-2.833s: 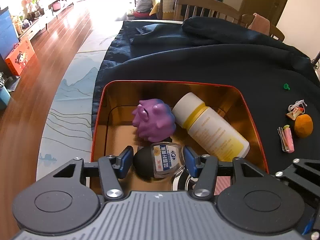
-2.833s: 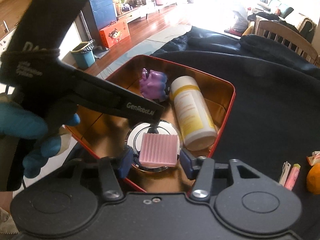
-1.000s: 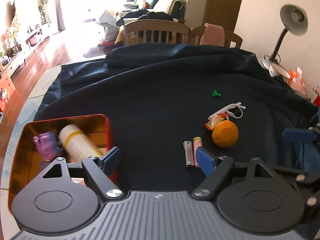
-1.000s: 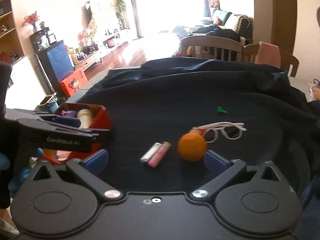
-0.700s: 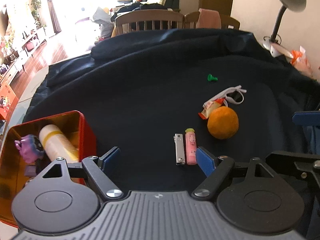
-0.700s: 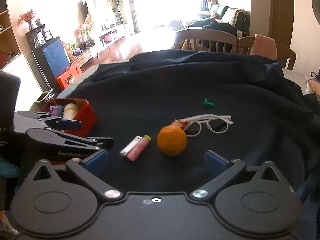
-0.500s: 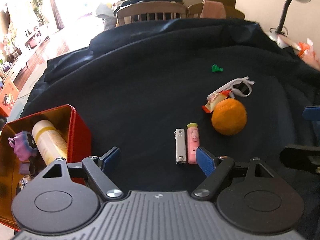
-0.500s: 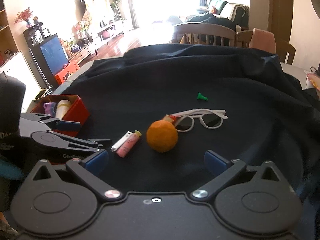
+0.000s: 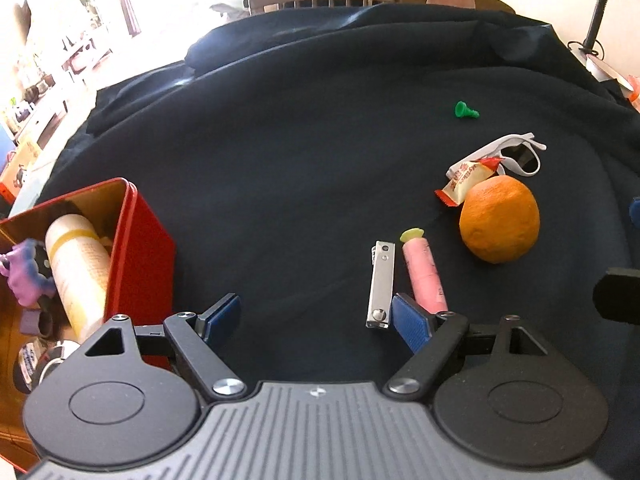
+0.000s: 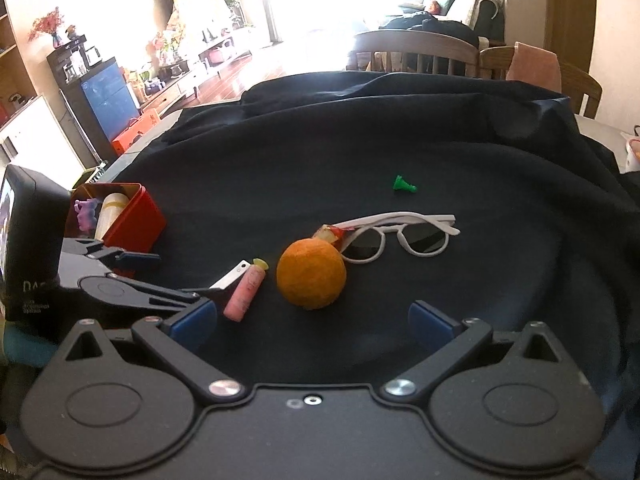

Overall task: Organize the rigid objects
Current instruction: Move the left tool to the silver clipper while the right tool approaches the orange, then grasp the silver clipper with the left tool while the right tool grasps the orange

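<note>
Left wrist view, change: left gripper [image 9: 316, 320] was clamped on a small bottle inside the red tin [image 9: 140, 240] a few seconds ago; now it is released, nothing between its pads, and it has swung over to the loose items on the dark cloth [image 9: 300, 140].
Left wrist view, meaning: that drop looks finished, and a new pick is starting. The nail clipper [image 9: 381, 284] lies just inside the right-hand pad [image 9: 410, 326], with the pink tube [image 9: 424, 276] beside it, so one of those two is my guess for the next grasp.
Left wrist view, tin contents: white bottle with yellow band [image 9: 76, 264] lying on its side, purple toy [image 9: 26, 276] against it, darker small pieces below at the frame edge that I cannot name with certainty.
Left wrist view, still outside: orange [image 9: 499, 224], snack wrapper [image 9: 466, 182], white glasses [image 9: 516, 152], green pin [image 9: 465, 111].

Right wrist view, change: right gripper [image 10: 312, 322] earlier held a pink ribbed block over the tin; now it is spread wide and empty, pulled back, with the orange [image 10: 311, 274] ahead between its pads.
Right wrist view, meaning: both hands have delivered and turned to the remaining pile.
Right wrist view, tin contents: red tin [image 10: 136, 216] sits well to the left, showing the bottle [image 10: 110, 210] and purple toy [image 10: 86, 214]; the rest is hidden by the left tool.
Right wrist view, still outside: pink tube [image 10: 246, 294], clipper [image 10: 232, 276], glasses [image 10: 400, 236], green pin [image 10: 404, 185].
</note>
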The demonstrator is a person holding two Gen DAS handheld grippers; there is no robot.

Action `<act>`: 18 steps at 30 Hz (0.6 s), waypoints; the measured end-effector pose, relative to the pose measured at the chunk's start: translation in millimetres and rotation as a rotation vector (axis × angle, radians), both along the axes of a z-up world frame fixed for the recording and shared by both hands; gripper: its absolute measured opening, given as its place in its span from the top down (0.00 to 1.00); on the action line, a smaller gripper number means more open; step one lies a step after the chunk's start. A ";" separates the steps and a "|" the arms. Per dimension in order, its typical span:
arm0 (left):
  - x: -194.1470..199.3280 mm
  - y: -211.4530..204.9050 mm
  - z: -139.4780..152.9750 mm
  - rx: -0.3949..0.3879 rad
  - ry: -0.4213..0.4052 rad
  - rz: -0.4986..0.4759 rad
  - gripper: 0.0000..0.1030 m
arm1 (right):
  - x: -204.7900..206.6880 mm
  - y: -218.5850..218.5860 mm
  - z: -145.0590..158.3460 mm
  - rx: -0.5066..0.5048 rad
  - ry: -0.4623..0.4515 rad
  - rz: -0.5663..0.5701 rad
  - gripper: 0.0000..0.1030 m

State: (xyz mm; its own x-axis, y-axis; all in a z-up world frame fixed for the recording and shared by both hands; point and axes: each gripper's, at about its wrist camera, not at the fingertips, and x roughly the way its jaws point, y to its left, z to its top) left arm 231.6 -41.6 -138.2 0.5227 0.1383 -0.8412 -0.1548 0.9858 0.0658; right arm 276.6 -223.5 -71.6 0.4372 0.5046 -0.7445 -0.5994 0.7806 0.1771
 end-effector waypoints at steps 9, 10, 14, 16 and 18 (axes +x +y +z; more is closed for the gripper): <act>1.3 -7.4 -5.5 -0.032 -0.027 -0.030 0.20 | 22.8 22.0 -18.4 -0.037 0.006 -0.013 0.10; 1.6 -6.2 -6.1 -0.050 -0.029 -0.023 0.20 | 25.6 23.9 -20.7 -0.039 0.013 -0.014 0.12; 1.6 -4.6 -5.5 -0.073 -0.047 -0.010 0.21 | 32.6 29.8 -27.9 -0.038 0.032 -0.015 0.15; 0.2 -4.2 -4.2 -0.086 -0.061 -0.008 0.28 | 34.8 32.4 -29.7 -0.040 0.034 -0.016 0.18; -0.9 -5.9 -3.0 -0.087 -0.067 -0.013 0.34 | 37.0 34.4 -31.8 -0.041 0.041 -0.017 0.23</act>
State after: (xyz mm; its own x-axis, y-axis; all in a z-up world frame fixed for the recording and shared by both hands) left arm 230.7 -47.5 -141.2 0.5794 0.0586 -0.8129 -0.1430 0.9892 -0.0306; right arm 313.6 -189.0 -103.4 0.4144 0.4659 -0.7818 -0.5791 0.7976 0.1684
